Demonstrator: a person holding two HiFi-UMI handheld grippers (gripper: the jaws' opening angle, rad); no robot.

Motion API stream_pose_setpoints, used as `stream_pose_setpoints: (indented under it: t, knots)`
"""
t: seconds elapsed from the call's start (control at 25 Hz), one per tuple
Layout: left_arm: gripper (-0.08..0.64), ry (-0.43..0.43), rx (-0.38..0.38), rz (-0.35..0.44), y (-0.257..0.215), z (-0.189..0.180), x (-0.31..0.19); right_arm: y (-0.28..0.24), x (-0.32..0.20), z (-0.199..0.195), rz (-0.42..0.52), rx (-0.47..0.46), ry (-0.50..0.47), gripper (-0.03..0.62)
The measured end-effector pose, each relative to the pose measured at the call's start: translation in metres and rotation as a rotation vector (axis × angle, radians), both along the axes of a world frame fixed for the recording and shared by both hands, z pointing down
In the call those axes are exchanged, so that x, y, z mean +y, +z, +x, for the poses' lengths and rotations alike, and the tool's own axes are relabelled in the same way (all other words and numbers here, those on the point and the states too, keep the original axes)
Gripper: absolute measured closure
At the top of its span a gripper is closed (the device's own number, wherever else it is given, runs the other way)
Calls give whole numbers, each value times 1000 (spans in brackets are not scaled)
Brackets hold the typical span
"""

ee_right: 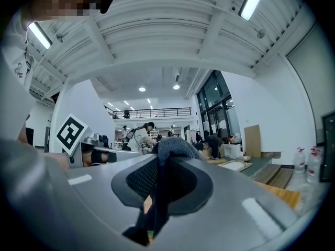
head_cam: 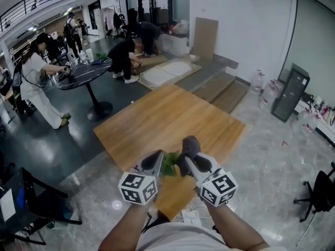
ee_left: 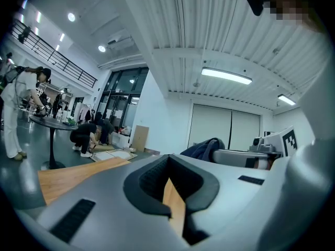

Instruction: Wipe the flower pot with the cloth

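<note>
So, both grippers are held close together over the near end of a wooden counter [head_cam: 157, 119], with the person's forearms coming in from the bottom of the head view. The right gripper [head_cam: 186, 160] has its fingers [ee_right: 225, 192] clamped on a dark grey cloth [head_cam: 190, 144]. In the right gripper view the cloth runs down between them and bunches out in a lump above the tips. The left gripper [head_cam: 156, 160] is just beside it. Its fingers [ee_left: 104, 192] are pressed together with nothing in them, and only a thin sliver of wood shows through the gap in its own view.

The flower pot is the tricky bit. All I can make out is a bunch of green leaves [head_cam: 168, 164] peeking out between the two grippers, at the counter's near end. The pot itself is hidden under the grippers, so I can't tell whether the cloth touches it.

Rest of the room: a round dark table [head_cam: 84, 73] sits at the far left with a person in white [head_cam: 35, 82] leaning over it. People in black [head_cam: 125, 54] crouch on the floor further back, and a sheet of cardboard [head_cam: 204, 35] leans on the wall. There are some big water bottles [head_cam: 264, 88] by the right wall and a black office chair [head_cam: 320, 192] at the right edge. A white power strip [head_cam: 191, 214] lies on the floor between the forearms.
</note>
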State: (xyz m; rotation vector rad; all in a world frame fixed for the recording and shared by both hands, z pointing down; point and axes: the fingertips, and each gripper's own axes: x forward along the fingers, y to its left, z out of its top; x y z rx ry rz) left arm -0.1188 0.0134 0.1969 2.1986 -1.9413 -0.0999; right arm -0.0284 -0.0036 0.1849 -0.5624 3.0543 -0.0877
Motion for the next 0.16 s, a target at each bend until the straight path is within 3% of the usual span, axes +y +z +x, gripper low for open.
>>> stream_pose_setpoints:
  t: [0.16]
  knots:
    - [555, 0, 0, 2, -1, -2, -1, 0, 0, -1, 16, 10, 9, 549]
